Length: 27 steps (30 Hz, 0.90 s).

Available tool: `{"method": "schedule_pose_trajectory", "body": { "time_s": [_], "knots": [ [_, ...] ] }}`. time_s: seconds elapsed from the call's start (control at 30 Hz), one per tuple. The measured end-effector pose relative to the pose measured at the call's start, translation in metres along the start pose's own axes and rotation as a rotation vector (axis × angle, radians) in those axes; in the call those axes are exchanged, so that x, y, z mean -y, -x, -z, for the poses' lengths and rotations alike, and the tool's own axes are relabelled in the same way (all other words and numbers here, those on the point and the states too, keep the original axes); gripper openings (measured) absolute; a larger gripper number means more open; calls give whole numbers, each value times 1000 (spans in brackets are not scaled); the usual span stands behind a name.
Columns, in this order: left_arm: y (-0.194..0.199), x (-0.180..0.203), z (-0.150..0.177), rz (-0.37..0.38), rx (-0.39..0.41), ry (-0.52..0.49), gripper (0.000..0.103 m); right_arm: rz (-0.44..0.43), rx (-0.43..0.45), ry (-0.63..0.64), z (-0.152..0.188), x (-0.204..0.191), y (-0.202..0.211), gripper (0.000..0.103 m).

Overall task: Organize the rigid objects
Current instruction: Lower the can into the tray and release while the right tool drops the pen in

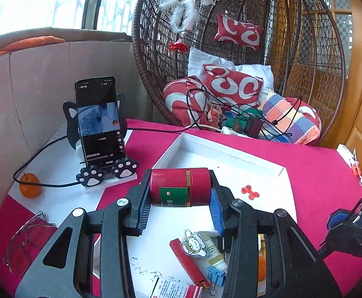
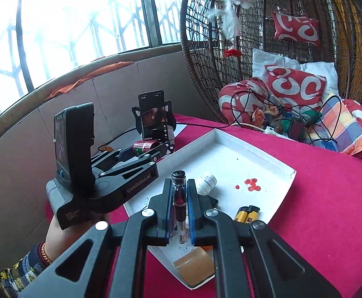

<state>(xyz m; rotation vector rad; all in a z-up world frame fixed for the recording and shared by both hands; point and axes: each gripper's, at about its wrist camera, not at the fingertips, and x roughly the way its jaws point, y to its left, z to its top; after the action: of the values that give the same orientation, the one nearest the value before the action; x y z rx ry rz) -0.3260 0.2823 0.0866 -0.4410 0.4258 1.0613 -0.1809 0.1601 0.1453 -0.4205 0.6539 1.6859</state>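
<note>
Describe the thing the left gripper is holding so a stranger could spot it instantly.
Find the white tray on the pink tablecloth. At its near-left edge, the left gripper clamps a red cylindrical tin lying sideways. Its gold band and green label set it apart.

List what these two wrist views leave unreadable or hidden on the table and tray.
- Red tin: left wrist view, label print too small; ends covered by the left gripper pads.
- Pen: right wrist view, lower end hidden behind the right gripper.
- Orange item: left wrist view, mostly behind the gripper finger.
- Printed leaflet: cut off by the bottom edge.
- White bottle: label too small.
</note>
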Motion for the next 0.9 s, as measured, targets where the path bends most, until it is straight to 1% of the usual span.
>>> {"method": "schedule_pose_trajectory", "body": {
  "time_s": [0.1, 0.23, 0.37, 0.5, 0.53, 0.57, 0.6, 0.63, 0.67, 0.7, 0.77, 0.9],
  "knots": [
    [-17, 5, 0, -3, -42, -14, 40, -29, -42, -55, 0, 10, -21, 9],
    [-34, 7, 0, -19, -79, -24, 40, -19, -58, -118, -4, 29, -45, 9],
    [-46, 3, -1, -25, -107, -6, 40, 15, -45, -122, -8, 39, -56, 9],
    [-51, 3, -2, -40, -121, 0, 40, 56, -14, -129, -7, 46, -58, 11],
    [-51, 4, -2, -45, -120, -2, 43, 62, -6, -138, -6, 49, -58, 13],
    [-50, 6, -2, -47, -119, -5, 46, 69, 1, -149, -5, 52, -56, 29],
    [-50, 7, -2, -50, -115, -7, 67, 78, 10, -159, -3, 55, -54, 66],
    [-48, 9, -3, -53, -107, -12, 89, 87, 27, -171, -2, 57, -50, 85],
    [-46, 11, -2, -68, -92, -22, 95, 92, 51, -179, 0, 59, -46, 103],
    [-44, 13, -2, -77, -78, -30, 103, 96, 73, -183, 2, 60, -41, 103],
    [-42, 16, -2, -95, -71, -41, 103, 109, 90, -185, 5, 62, -33, 103],
    [-39, 22, 0, -83, -68, -40, 103, 121, 110, -212, 11, 67, -22, 103]
  ]
}}
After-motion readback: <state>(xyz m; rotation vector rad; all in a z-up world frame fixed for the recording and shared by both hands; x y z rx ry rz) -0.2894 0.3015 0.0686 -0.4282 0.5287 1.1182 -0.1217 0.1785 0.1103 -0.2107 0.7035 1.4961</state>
